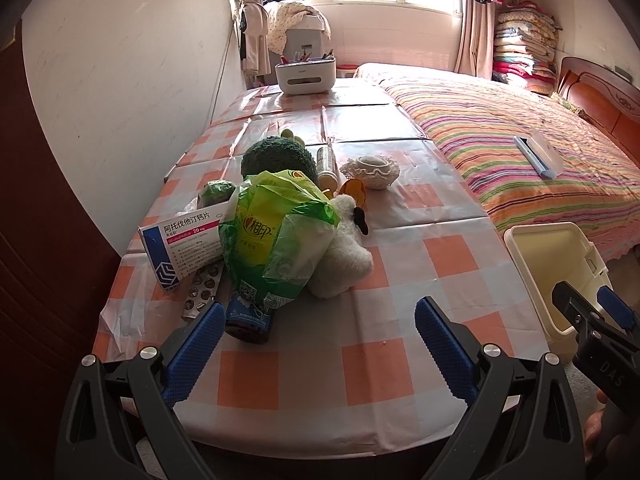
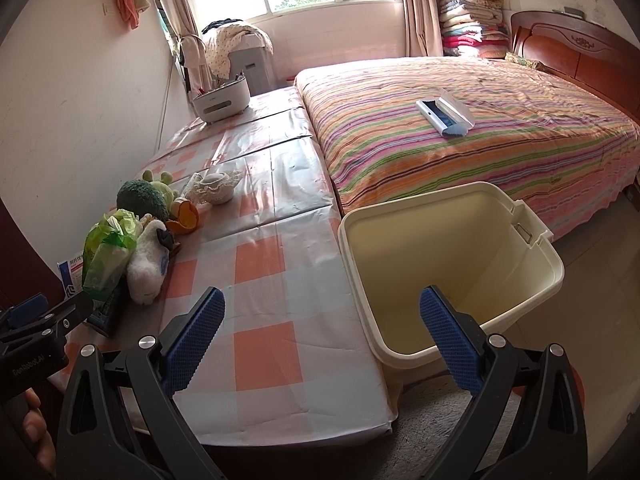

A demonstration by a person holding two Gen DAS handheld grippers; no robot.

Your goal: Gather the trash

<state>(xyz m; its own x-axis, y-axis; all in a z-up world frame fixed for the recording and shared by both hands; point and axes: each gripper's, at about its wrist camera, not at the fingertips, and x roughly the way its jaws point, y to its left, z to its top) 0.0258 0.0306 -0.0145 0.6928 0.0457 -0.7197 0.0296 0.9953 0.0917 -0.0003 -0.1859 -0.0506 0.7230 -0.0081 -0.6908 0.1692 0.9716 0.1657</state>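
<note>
Left wrist view: the left gripper (image 1: 320,344) hangs over the near edge of the counter (image 1: 384,280), its blue-padded jaws released and spread wide with nothing between them. The counter carries an orange-and-white checked cloth. At 11 o'clock from the gripper lies a cluster of items. A crumpled green plastic bag (image 1: 276,236) sits at the front of the cluster, resting on a dark blue carton (image 1: 248,320) whose end lies just beside the left pad. A medicine box (image 1: 184,248) leans at 10 o'clock, over a silver blister pack (image 1: 202,290). A white plush toy (image 1: 340,256) touches the bag's right side, a dark green plush (image 1: 278,156) stands behind it, and a small lace-trimmed dish (image 1: 370,170) sits at 12 o'clock, further back. A white desk organizer (image 1: 306,76) stands at the counter's far end. The cream trash bin (image 1: 556,264) stands at 3 o'clock, off the counter's right edge, and the right gripper (image 1: 592,308) shows in front of it.

Right wrist view: the right gripper (image 2: 320,336) is likewise released, jaws wide apart and holding nothing, straddling the counter's near right corner and the bin's near rim (image 2: 400,348). The bin is open-topped and stands on the floor between counter and striped bed (image 2: 460,144). The bagged cluster lies at 10 o'clock, well apart from this gripper.
</note>
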